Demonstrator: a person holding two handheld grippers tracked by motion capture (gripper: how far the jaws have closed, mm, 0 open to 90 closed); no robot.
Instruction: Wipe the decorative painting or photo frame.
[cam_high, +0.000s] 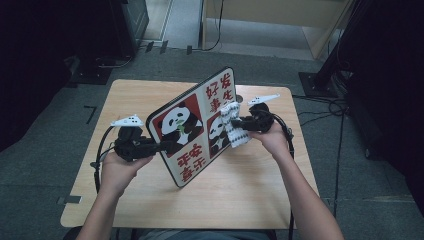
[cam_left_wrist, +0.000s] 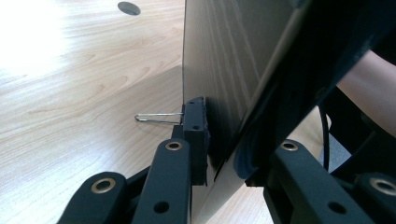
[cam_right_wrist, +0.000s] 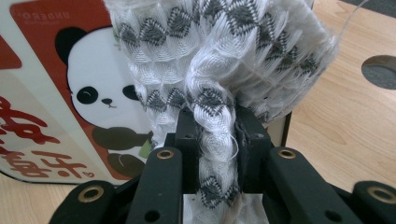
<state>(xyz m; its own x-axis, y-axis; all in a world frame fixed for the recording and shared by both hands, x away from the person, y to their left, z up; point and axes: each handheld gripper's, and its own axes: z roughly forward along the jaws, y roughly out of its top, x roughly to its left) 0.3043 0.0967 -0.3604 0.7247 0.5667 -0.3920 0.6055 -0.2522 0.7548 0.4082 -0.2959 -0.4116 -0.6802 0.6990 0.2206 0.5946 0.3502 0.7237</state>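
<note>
Wiping work, by the look of it: high view first. Left hand-held gripper (cam_high: 167, 146) is pinching the near-left edge of a panda board (cam_high: 197, 125), holding it tilted up on its lower corner over the worktop (cam_high: 250, 190). Right hand-held gripper (cam_high: 239, 122) is pinching a white-and-grey woven cloth (cam_high: 234, 125) and pressing it against the board's printed face, near the right-hand panda panel. Both forearms are coming in from the bottom edge.

Left gripper view: black jaws are closing on the board edge (cam_left_wrist: 219, 93), one pad sitting on the plain wood-grain back, the other on the printed side. A thin wire loop (cam_left_wrist: 156, 117) is sticking out from the back of the board, just beside the pad. A round hole (cam_left_wrist: 129, 8) is showing in the worktop beyond.

Right gripper view: jaws are nipping a bunched fold of the cloth (cam_right_wrist: 215, 70), which is fanning out above them and covering part of the panda print (cam_right_wrist: 93, 88).

Judgement on the step: the left grip should be kept firm so the board is not swinging under pressure; the cloth should be drawn flat across the face in even strokes, keeping the jaw tips themselves off the print, since only a narrow fold is being held and it could be slipping out.
</note>
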